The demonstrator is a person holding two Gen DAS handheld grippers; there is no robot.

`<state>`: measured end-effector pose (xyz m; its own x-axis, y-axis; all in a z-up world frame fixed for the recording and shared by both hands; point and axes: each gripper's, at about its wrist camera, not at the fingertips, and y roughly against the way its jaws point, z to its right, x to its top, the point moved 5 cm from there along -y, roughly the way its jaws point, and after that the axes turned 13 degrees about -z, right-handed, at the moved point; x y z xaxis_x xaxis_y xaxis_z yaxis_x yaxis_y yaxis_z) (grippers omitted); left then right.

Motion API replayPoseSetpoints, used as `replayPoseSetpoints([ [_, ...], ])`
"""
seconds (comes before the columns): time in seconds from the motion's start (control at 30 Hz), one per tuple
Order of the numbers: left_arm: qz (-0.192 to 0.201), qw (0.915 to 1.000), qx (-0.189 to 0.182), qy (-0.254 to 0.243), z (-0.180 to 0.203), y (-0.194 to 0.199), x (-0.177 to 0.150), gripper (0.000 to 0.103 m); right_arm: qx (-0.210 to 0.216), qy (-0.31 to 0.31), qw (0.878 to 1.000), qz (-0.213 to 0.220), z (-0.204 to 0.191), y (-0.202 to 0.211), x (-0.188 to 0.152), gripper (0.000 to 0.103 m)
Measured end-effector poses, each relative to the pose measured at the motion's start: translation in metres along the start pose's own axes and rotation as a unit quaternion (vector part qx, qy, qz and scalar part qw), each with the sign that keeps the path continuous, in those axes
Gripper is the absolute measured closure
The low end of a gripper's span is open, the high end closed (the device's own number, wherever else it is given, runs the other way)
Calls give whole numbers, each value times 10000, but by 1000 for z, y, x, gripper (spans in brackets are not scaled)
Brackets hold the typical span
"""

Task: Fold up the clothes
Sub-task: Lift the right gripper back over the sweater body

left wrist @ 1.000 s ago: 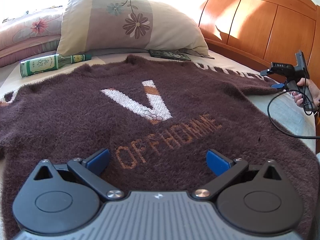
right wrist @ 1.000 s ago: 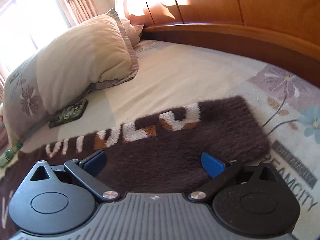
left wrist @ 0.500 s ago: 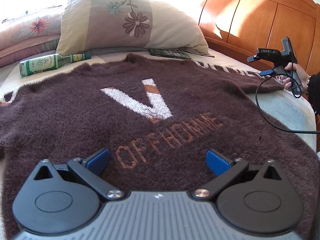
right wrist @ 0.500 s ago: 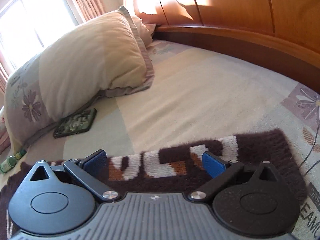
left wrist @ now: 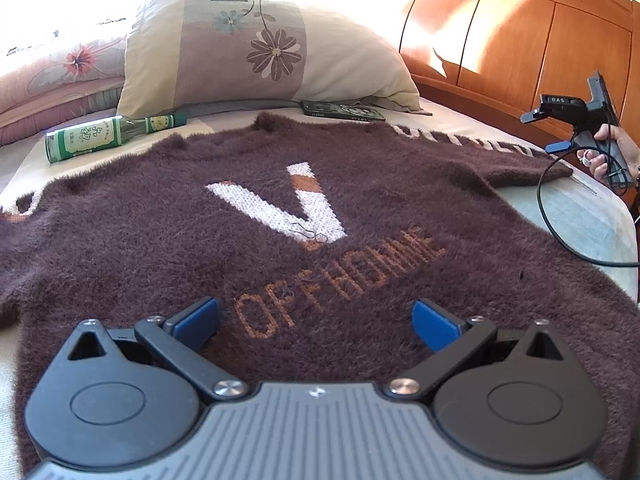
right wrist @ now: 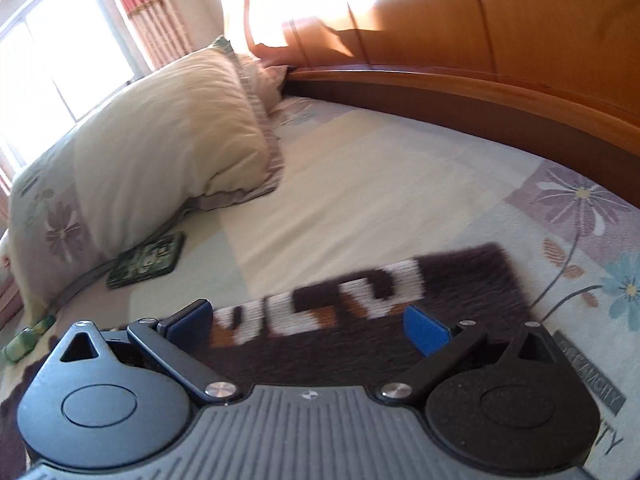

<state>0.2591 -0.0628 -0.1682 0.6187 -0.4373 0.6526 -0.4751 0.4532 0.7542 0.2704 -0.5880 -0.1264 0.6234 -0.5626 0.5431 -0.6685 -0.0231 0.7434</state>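
Left gripper (left wrist: 314,318): fingers (left wrist: 196,316) spread wide apart, nothing between them, held low and level. Right gripper (right wrist: 308,322): fingers (right wrist: 424,330) likewise spread wide, empty, tilted slightly. In the left wrist view, the person's right hand (left wrist: 610,152) grips the right gripper's handle, fingers curled around it.

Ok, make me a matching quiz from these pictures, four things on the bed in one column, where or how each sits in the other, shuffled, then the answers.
Things:
1. green bottle
2. brown sweater
3. floral pillow
4. dark flat packet

Descriptions:
A. spread flat, lettering up
B. lying on its side, left of the collar
C. propped near the headboard
D. tucked at the pillow's lower edge

Pairs: 1-B, 2-A, 3-C, 4-D
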Motion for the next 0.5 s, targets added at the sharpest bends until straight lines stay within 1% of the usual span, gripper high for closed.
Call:
replayPoseSetpoints([
  [0.1,85,9999,32,42,-4,8,1,1,311,683,9970,-204,-68,9,-10,0],
  [0.2,117,9998,63,135,-12,14,0,1,701,1285,9887,-315,-137,7,-21,0],
  [0.3,136,9995,112,244,-22,19,-3,1,1107,1706,9780,-474,-198,-7,-30,0],
  [0.37,122,9993,162,309,-30,22,-7,1,1235,1821,9732,-673,-228,-28,-36,0],
  [0.5,159,9983,251,502,-47,29,-11,1,1226,1732,9705,-1147,-255,-86,-55,0],
])
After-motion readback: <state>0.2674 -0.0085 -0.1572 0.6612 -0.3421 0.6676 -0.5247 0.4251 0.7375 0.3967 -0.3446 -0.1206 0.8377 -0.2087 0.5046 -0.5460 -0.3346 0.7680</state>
